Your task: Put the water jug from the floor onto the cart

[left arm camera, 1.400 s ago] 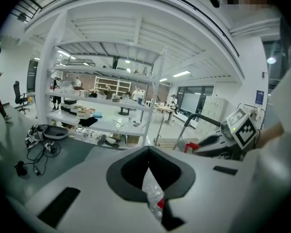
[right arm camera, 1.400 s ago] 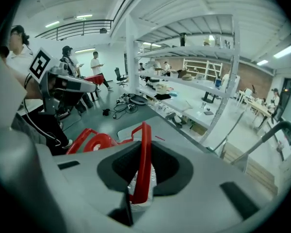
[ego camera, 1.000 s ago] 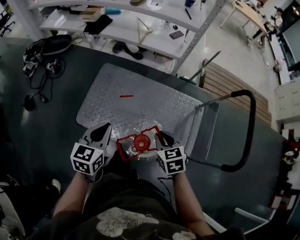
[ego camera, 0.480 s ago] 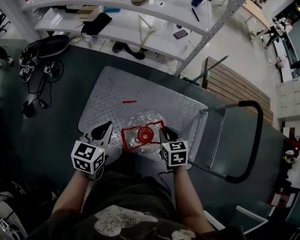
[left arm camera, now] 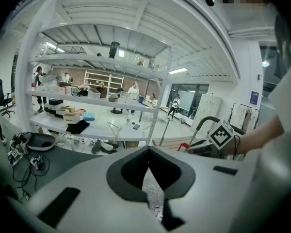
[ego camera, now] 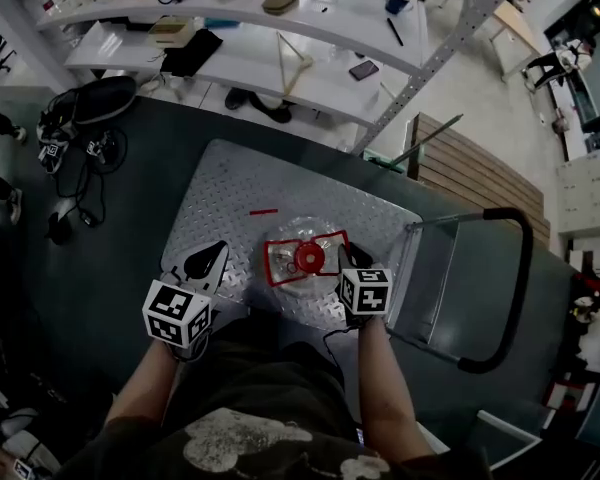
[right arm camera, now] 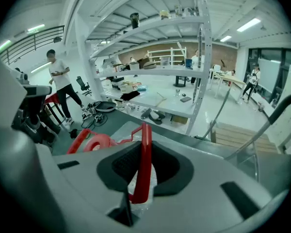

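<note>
One gripper alone carries the load: the right gripper (ego camera: 347, 261) pinches the red handle (right arm camera: 145, 161) of the jug (ego camera: 288, 260), and the bar runs upright between its jaws. The left gripper (ego camera: 208, 264) hangs just beside the jug on its left, with its jaws pressed together on nothing. The jug is over the near part of the cart (ego camera: 230, 193) deck, well apart from the push bar (ego camera: 521, 288). Whether its bottom already rests on the plate, I cannot tell.

To do this step well, I would lower the jug straight and slowly until the deck takes the weight. I would also place it more toward the middle, because so near the edge it could tip off. Only after this should the jaws let go, and the handle should not be twisted.

The jug is of clear plastic and rounded, with a round red cap (ego camera: 308, 260) on top and a red frame-like handle around it.
</note>
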A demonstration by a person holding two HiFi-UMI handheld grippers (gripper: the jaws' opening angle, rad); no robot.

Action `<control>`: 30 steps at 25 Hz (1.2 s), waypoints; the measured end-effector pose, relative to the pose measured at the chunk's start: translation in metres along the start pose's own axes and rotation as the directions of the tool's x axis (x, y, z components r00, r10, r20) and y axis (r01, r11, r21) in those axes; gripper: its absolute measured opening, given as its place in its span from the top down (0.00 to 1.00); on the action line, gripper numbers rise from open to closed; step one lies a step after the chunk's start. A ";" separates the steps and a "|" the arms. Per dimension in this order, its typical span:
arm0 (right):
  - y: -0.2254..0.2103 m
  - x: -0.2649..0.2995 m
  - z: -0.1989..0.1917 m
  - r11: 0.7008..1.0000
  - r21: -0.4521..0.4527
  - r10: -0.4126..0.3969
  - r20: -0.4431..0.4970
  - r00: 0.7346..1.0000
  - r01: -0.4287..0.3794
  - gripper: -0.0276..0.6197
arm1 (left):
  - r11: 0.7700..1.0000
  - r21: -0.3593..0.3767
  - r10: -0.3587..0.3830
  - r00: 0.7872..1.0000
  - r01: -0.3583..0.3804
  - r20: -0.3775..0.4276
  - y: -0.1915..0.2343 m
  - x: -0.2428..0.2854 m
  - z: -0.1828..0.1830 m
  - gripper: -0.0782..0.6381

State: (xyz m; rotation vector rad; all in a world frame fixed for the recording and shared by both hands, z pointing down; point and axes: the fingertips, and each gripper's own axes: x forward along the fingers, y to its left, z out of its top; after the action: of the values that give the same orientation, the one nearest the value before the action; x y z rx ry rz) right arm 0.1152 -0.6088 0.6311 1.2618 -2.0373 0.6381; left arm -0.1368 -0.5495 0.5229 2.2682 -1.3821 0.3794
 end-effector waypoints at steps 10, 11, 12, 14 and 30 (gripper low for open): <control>-0.062 0.001 -0.019 0.985 0.113 -0.127 -0.025 0.992 0.129 0.89 | 1.000 -0.004 -0.031 0.999 0.031 -0.024 0.000 0.003 -0.005 0.88; -0.065 0.001 -0.022 0.984 0.118 -0.133 -0.030 0.991 0.135 0.89 | 0.999 -0.002 -0.035 0.999 0.035 -0.025 0.000 0.004 -0.005 0.88; -0.067 0.000 -0.025 0.982 0.126 -0.135 -0.033 0.990 0.138 0.89 | 0.999 0.000 -0.039 0.999 0.039 -0.026 -0.001 0.004 -0.005 0.88; -0.067 0.000 -0.027 0.980 0.145 -0.136 -0.028 0.990 0.139 0.89 | 0.999 0.004 -0.047 0.998 0.047 -0.030 -0.002 0.005 -0.005 0.88; -0.059 -0.041 -0.020 0.953 0.273 -0.171 0.118 0.978 0.134 0.78 | 0.997 0.014 -0.079 0.997 0.079 -0.001 -0.016 0.010 0.005 0.88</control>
State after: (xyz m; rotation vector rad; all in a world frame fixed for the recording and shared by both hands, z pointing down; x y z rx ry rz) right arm 0.1879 -0.5951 0.6181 1.6447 -1.9884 0.7862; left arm -0.1182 -0.5534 0.5197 2.3255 -1.2887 0.3646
